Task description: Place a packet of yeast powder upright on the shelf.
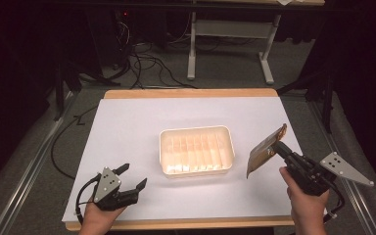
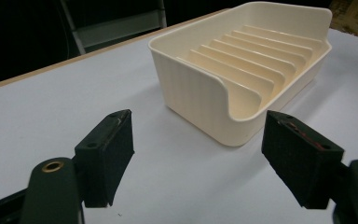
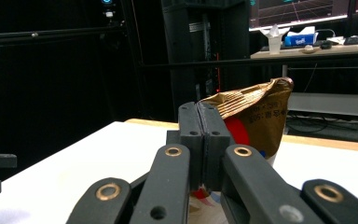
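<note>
two hands come in at the bottom of the high view, each one holding a gripper; the left gripper (image 1: pixel 131 177) sits low over the white sheet (image 1: pixel 127 127) near the front left of the table, and its jaws stand wide apart with nothing between them; in the left gripper view its two black pads (image 2: pixel 107 156) are far from each other, and the sheet shows in the gap; the left hand (image 1: pixel 98 218) holds it from behind, and a grey plate sits on top of it; the right gripper (image 1: pixel 274 148) is up off the table at the right side, held by the right hand (image 1: pixel 306 205); its jaws are pressed tight together on a brown snack bag (image 1: pixel 263 152); in the right gripper view the bag (image 3: pixel 256 116) sticks up past the closed jaws, crinkled along its top edge, with a red patch and some small print on it; the bag hangs in the air, tilted, just to the right of the cream tray (image 1: pixel 230 142) and not touching it; the tray sits flat in the middle of the sheet, between the two grippers; it has raised ribs across its floor and one low, dipped side, seen close up in the left gripper view (image 2: pixel 200 93); the sheet covers most of the wooden table (image 1: pixel 191 93); past the table are a dark floor with black cables (image 1: pixel 147 66) and the white legs of a desk (image 1: pixel 192 54).
</note>
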Demonstrator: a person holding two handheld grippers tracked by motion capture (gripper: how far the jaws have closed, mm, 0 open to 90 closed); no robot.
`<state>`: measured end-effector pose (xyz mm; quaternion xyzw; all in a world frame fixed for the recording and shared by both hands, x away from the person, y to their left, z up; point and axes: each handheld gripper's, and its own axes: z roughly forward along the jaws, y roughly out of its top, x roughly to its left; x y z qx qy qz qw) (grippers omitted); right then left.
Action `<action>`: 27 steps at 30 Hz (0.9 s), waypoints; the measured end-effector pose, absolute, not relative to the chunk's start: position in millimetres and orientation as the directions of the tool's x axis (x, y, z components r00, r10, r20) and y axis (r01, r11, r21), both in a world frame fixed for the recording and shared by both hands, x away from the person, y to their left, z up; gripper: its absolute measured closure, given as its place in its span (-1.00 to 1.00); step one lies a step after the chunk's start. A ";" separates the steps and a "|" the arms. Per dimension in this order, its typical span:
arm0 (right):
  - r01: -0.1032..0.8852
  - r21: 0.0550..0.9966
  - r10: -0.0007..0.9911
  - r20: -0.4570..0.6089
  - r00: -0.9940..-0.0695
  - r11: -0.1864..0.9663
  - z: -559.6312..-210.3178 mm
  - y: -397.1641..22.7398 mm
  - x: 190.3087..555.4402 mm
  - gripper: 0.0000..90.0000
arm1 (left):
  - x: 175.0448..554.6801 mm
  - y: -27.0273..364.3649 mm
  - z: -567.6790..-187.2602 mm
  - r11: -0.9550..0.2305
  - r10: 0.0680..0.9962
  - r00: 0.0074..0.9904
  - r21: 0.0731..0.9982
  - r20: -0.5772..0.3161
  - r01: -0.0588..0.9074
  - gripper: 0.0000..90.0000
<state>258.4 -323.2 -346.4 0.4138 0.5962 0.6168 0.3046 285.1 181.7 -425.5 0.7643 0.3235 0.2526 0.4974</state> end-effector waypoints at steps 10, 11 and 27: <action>0.100 0.989 0.845 0.148 -0.515 -0.112 -333.9 -313.5 262.4 1.00 | 287.2 180.7 -427.8 -0.301 0.744 0.666 0.916 0.050 0.267 -0.47; 0.099 0.989 0.842 0.147 -0.519 -0.112 -332.9 -312.2 262.6 1.00 | 287.1 180.6 -427.7 -0.301 0.744 0.666 0.916 0.050 0.266 -0.47; 0.054 0.994 0.798 0.108 -0.593 -0.095 -306.1 -276.6 272.9 1.00 | 287.0 181.8 -427.2 -0.305 0.747 0.662 0.915 0.057 0.265 -0.47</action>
